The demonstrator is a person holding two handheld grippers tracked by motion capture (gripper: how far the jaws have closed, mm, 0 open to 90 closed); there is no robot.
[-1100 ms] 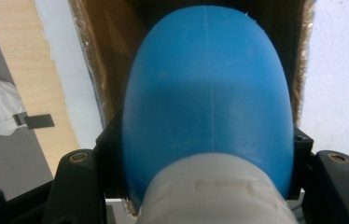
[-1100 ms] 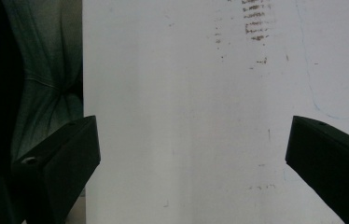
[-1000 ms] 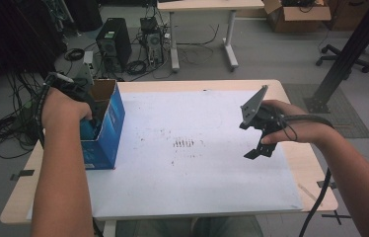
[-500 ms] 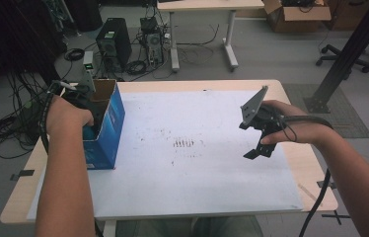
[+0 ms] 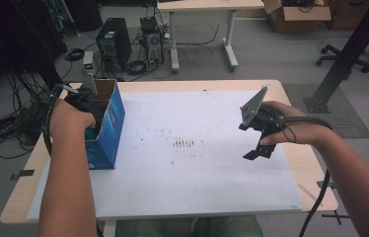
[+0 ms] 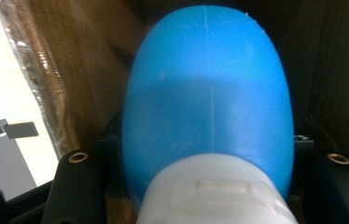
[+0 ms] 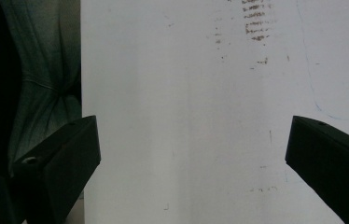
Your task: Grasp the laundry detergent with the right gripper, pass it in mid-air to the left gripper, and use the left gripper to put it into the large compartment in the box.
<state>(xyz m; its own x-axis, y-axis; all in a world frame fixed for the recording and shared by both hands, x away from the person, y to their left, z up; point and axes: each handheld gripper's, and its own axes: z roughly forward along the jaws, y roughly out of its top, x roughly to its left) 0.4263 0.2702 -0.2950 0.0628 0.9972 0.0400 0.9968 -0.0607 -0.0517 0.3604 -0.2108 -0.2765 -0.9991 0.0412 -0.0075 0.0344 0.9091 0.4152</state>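
While my left gripper (image 5: 90, 114) is sunk into the open-topped blue cardboard box (image 5: 106, 129) at the left edge of the white sheet covering the tabletop (image 5: 197, 163), its jaws are clamped on a single blue egg-shaped plastic bottle with a white ribbed cap (image 6: 207, 107). In the left gripper view that bottle sits squarely between the two black jaws, cap end nearest the camera, with the brown inner walls of the box close on both sides, so the bottle is inside the box.

I count one box, one bottle and two grippers (one in each hand).

My right gripper (image 5: 257, 150) hangs above the right part of the white sheet, well apart from the box, pointing down toward the surface. Its two jaws stand wide apart with nothing between them; in the right gripper view I see bare white sheet in the gap, marked with one small cluster of dark smudges (image 7: 255, 21).

From the high view, that same patch of smudges lies near the middle of the sheet, between the two grippers.
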